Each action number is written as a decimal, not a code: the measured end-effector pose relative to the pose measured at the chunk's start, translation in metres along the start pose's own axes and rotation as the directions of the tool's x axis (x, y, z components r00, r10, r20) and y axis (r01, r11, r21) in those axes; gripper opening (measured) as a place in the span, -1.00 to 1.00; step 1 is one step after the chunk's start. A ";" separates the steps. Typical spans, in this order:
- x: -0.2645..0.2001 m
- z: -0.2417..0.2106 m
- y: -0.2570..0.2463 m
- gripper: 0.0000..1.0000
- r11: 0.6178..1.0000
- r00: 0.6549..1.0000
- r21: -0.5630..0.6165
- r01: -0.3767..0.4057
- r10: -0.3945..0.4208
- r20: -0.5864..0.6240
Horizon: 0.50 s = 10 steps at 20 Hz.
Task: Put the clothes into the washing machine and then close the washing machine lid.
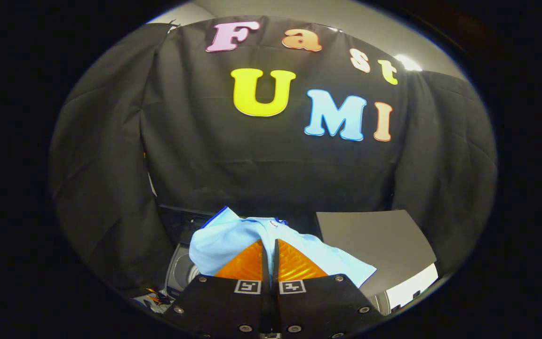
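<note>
Gripper (269, 245) pinched shut on the shirt (233, 235); I should clear the washer (184, 270) rim before releasing.

Claw (269, 245) fingers pressed nearly together, pinching light-blue cloth (233, 235).

The gripper (269, 245) has its fingers pressed together on the garment (233, 235), which drapes just ahead of and around them. Below it, left of the fingers, lies the washing machine's drum opening (184, 272) (partly covered); the raised lid (374, 238) stands to the right.
</note>
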<state>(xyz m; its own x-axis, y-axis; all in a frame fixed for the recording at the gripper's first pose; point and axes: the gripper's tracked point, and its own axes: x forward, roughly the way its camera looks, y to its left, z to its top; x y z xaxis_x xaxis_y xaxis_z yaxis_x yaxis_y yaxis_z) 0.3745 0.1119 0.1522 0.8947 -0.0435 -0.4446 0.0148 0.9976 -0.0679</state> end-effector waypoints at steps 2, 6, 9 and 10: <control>0.003 -0.008 0.023 -1.00 1.000 0.999 0.001 -0.029 0.029 -0.013; 0.020 -0.025 0.063 -1.00 0.997 0.997 0.014 -0.074 0.074 -0.038; 0.038 -0.048 0.087 -1.00 0.994 0.991 0.013 -0.105 0.106 -0.080; 0.046 -0.056 0.093 -1.00 0.994 0.989 0.010 -0.112 0.112 -0.092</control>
<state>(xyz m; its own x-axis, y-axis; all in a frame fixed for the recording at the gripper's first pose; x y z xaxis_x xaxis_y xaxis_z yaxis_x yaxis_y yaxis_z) 0.3921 0.1992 0.0755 0.8456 0.0638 -0.5301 -0.0810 0.9967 -0.0092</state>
